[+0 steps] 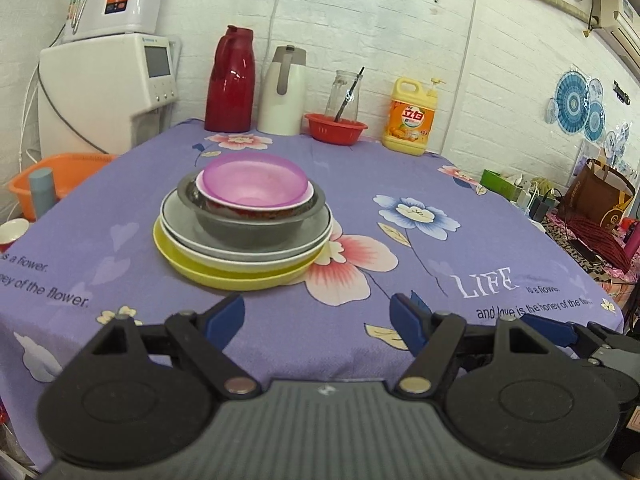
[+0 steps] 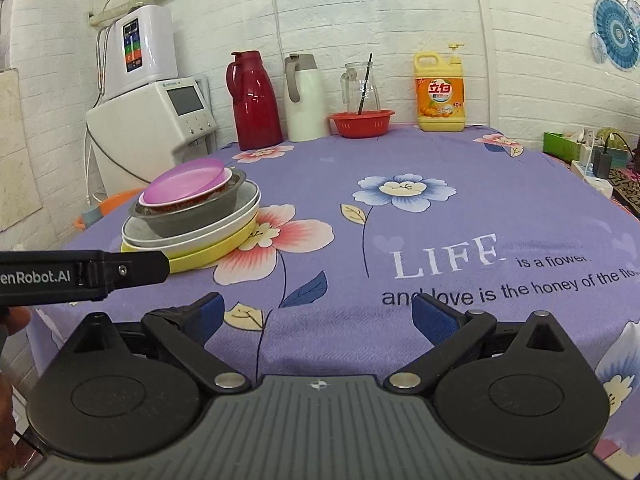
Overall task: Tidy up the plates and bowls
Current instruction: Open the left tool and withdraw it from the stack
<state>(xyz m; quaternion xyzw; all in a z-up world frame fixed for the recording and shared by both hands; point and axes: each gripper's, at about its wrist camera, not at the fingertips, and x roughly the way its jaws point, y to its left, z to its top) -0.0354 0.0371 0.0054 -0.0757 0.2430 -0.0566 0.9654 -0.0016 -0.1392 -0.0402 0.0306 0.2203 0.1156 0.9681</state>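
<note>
Your left gripper (image 1: 318, 312) hangs over the near edge of the table (image 1: 400, 320), its blue pads apart with only cloth showing between them. Your right gripper (image 2: 316, 314) sits beside it at the same edge, jaws likewise spread and holding nothing. The dishes form one stack toward the table's left side, well short of both grippers: a yellow plate (image 1: 224, 276) at the bottom, a white plate (image 1: 200, 250) on it, a grey plate (image 1: 180, 216) inside that, then a metal bowl (image 1: 248, 232), a red-and-white bowl (image 1: 256, 210) nested in it, and a purple bowl (image 1: 254, 178) on top. Along the far edge stand a red flask (image 1: 232, 80), a white flask (image 1: 284, 92), a glass jug (image 1: 344, 92) behind a red basket (image 1: 336, 128) — and a yellow detergent bottle (image 1: 410, 118) nearer the far right corner.
</note>
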